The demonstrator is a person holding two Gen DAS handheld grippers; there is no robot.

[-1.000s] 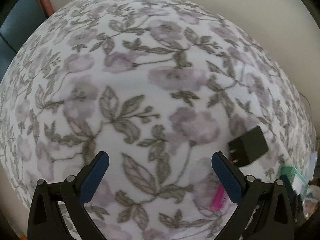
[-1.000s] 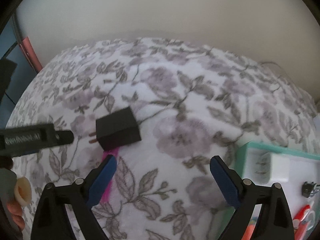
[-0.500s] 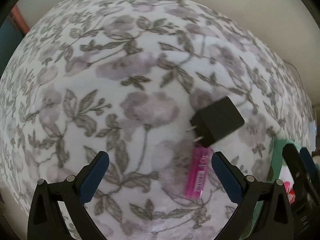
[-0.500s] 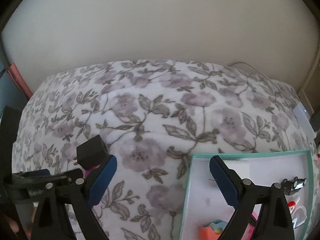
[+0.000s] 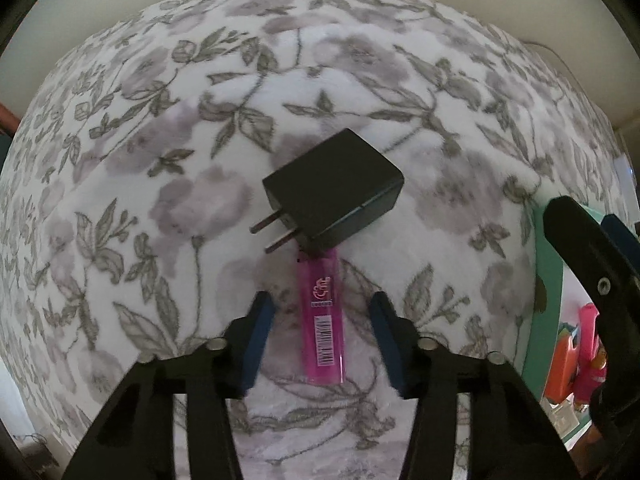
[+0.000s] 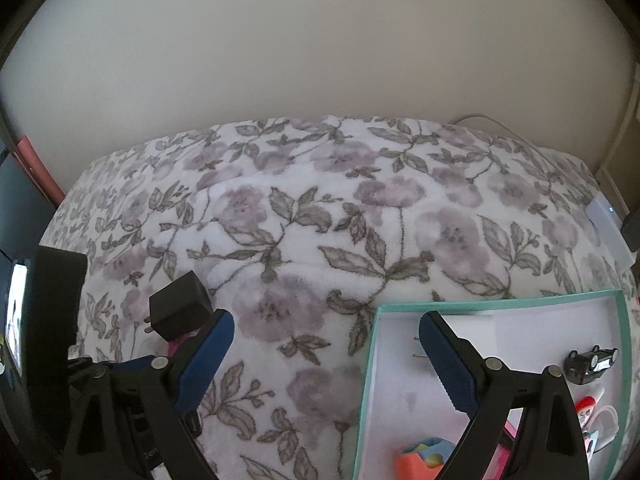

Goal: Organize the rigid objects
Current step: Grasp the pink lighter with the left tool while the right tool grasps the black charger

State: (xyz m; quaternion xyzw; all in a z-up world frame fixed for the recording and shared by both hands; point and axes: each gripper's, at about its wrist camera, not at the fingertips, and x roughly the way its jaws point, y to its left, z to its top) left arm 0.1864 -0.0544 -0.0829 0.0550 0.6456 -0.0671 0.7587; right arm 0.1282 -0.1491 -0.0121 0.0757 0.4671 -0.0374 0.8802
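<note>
Where lighter lies, charger overlaps it.

Soft, even, rather dim indoor light falls on the floral blanket with only faint shadows and no glare, while both fisheye views bend strongly toward dark vignetted corners and the near foreground is slightly soft.

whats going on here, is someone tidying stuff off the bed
Yes. A person with two handheld grippers is sorting small items into a teal box. The left gripper has just been closing around a pink lighter on the floral blanket; its pads don't touch it yet. A black charger lies against the lighter's far end. The right gripper hangs open by the box, empty.
</note>
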